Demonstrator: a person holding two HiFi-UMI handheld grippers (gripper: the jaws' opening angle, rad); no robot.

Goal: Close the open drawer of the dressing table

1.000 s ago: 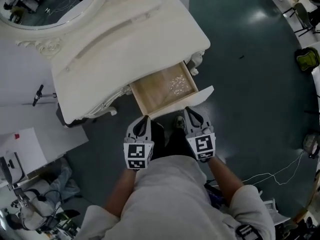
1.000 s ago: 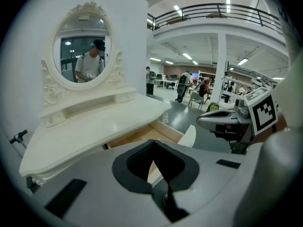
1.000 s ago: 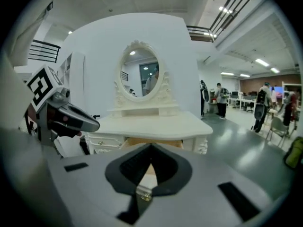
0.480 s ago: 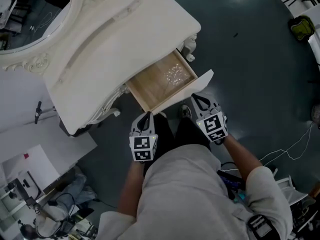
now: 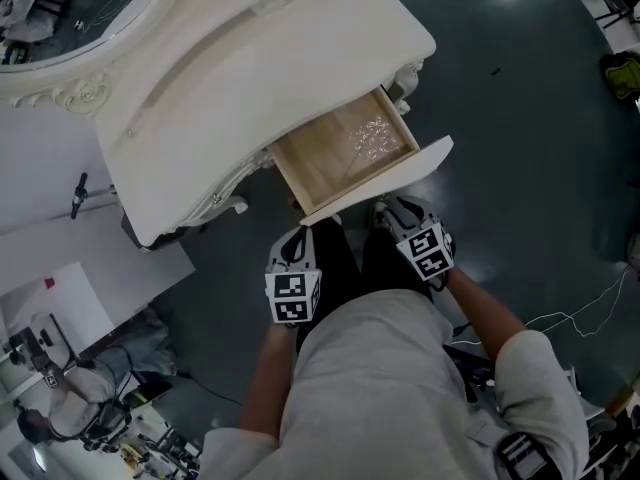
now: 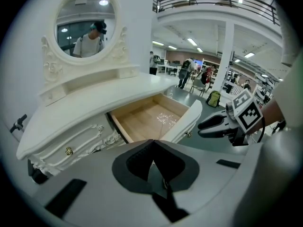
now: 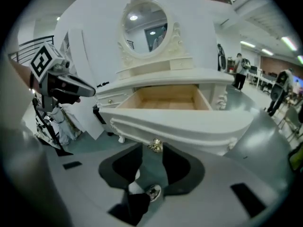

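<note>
The white dressing table (image 5: 250, 78) has its drawer (image 5: 335, 158) pulled out, with bare wood inside and the curved white drawer front (image 5: 400, 173) facing me. In the right gripper view the drawer front (image 7: 189, 124) fills the middle. Its gold knob (image 7: 155, 146) sits at the mouth of my right gripper (image 7: 152, 150), whose jaws are opening; the pads do not press on the knob. In the head view my right gripper (image 5: 397, 211) is just below the drawer front. My left gripper (image 5: 300, 238) hangs shut and empty, left of the drawer; its tips (image 6: 152, 142) meet.
A small glittery clear item (image 5: 372, 136) lies in the drawer. An oval mirror (image 5: 60, 8) tops the table. A white board (image 5: 50, 298) and clutter lie at the left, and cables (image 5: 570, 318) run across the dark floor at the right. Carved legs (image 7: 116, 136) stand under the table.
Both grippers have sunk and come closer to the drawer front. The right one moved more and now sits right under the front's edge.
</note>
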